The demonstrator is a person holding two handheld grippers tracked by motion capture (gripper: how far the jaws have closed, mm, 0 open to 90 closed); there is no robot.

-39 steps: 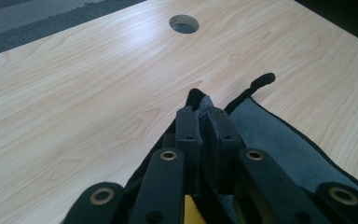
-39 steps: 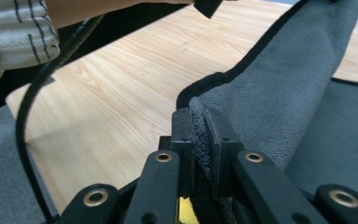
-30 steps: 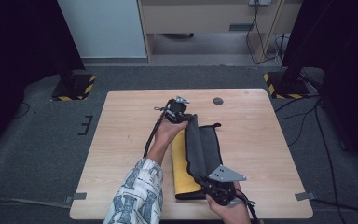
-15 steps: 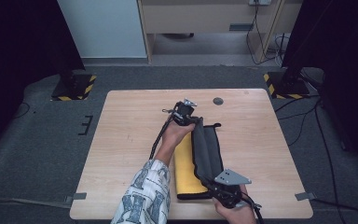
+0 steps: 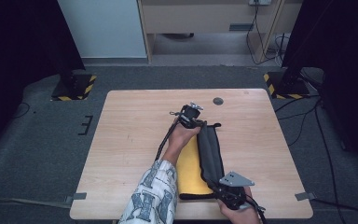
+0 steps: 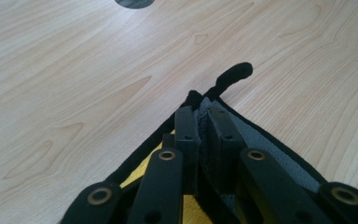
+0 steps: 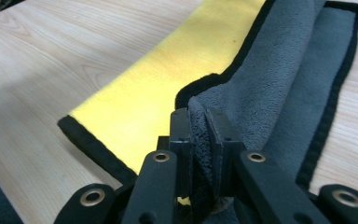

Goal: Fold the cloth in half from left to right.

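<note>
A cloth [image 5: 210, 154], yellow on one face, grey on the other, with a black hem, lies partly folded on the wooden table [image 5: 130, 140]. My left gripper [image 5: 196, 122] is shut on its far corner; in the left gripper view the grey fabric [image 6: 204, 126] is pinched between the jaws, and a black hanging loop [image 6: 233, 74] sticks out beyond. My right gripper [image 5: 223, 186] is shut on the near corner; in the right gripper view the grey fold [image 7: 200, 126] sits between the jaws, above the yellow face [image 7: 168, 88]. The grey flap [image 7: 284, 79] is turned over toward the table's right.
A round grey cable grommet [image 5: 218, 101] sits in the table near its far edge. Black stands with yellow-striped bases [image 5: 72, 88] flank the table on the floor. Bare wood lies to the left and right of the cloth.
Both grippers have carried the grey flap to the right and lower, toward the table. More of the yellow face shows between the arm and the fold.
</note>
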